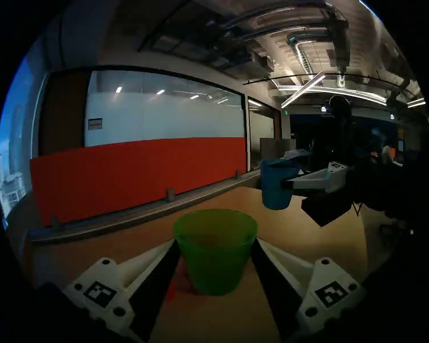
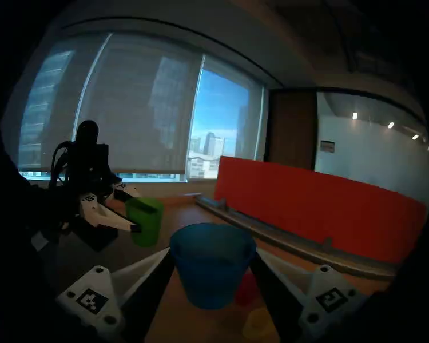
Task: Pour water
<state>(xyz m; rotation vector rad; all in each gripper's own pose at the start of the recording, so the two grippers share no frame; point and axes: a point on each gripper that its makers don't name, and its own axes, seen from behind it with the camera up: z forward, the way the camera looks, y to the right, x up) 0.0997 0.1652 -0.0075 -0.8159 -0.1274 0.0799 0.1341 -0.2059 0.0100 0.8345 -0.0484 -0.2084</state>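
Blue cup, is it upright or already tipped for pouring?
Upright. The blue cup sits rim-up, level, in the right gripper; no tilt toward the green cup.

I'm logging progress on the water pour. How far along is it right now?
Done: both cups are grasped, the green cup between the left gripper's fingers and the blue cup between the right gripper's. In hand: both are upright and apart, over the table. Left: bringing them together and tipping one. No pour has begun, and I cannot see any water.
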